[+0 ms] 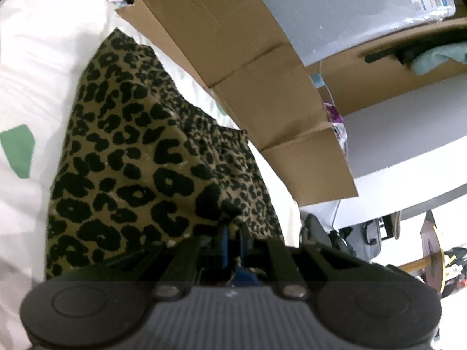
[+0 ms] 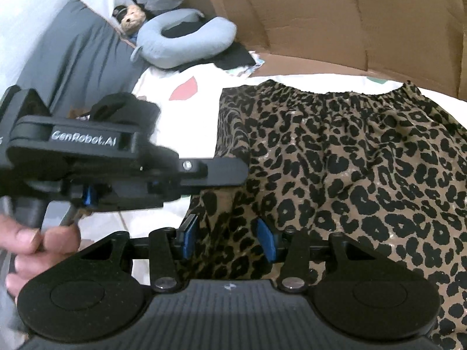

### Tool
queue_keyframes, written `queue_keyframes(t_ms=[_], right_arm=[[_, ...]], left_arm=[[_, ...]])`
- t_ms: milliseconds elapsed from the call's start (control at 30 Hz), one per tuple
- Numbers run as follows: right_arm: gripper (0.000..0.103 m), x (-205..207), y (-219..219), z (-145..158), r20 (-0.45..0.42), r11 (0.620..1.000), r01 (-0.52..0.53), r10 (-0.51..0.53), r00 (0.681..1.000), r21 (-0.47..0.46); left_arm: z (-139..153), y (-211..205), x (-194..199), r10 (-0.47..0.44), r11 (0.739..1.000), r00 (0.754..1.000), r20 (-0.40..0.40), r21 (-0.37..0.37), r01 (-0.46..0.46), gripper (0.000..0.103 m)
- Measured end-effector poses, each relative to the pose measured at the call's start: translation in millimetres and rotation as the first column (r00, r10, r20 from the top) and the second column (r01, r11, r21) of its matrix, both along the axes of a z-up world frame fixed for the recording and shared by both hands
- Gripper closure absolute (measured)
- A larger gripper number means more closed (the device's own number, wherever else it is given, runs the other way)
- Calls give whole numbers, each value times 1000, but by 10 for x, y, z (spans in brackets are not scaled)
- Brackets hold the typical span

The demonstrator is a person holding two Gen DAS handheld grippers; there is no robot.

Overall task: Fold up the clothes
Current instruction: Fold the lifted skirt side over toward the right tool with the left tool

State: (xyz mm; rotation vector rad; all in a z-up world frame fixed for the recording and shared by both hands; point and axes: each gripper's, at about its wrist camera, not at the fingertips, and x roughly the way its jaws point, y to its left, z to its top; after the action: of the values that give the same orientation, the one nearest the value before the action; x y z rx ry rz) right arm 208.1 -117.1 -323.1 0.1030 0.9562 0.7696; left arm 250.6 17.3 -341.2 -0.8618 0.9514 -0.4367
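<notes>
A leopard-print garment (image 1: 131,160) with an elastic waistband (image 2: 335,93) lies spread on a white sheet (image 1: 35,58). In the left wrist view my left gripper (image 1: 233,230) is shut, its blue pads pinching a fold of the garment's near edge. Seen from the right wrist, the left gripper (image 2: 233,173) reaches in from the left over the garment's left edge. My right gripper (image 2: 227,239) stands open above the garment (image 2: 350,175), blue pads (image 2: 265,242) wide apart with the cloth lying between and below them.
A brown cardboard box (image 2: 350,23) borders the far side of the sheet (image 2: 186,108). A grey neck pillow (image 2: 186,40), a plush toy (image 2: 132,17) and dark grey fabric (image 2: 73,58) lie at the back left. A person's hand (image 2: 26,239) holds the left gripper.
</notes>
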Motion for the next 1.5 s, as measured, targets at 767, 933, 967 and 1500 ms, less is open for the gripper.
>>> queue_keyframes(t_ms=[767,933,967,1500], right_arm=[[102,93,-444,129,65,989,146,-148,987,25],[102,86,-664,258,80,985,168,-170,982,30],[102,79,-709,281,85,985,172,-174,981,29],[102,99,-1537,272,71,929,370,-369,927,-4]], left_arm=[[336,-80,-128,23,993,992,121,113,-37,83],[177,-12,-167,43,985,998,55,165,-52,74],[145,2,-174,47,983,998,42,176,-54,70],[-216,158,-276,31,970,994,-101,241,-6,45]])
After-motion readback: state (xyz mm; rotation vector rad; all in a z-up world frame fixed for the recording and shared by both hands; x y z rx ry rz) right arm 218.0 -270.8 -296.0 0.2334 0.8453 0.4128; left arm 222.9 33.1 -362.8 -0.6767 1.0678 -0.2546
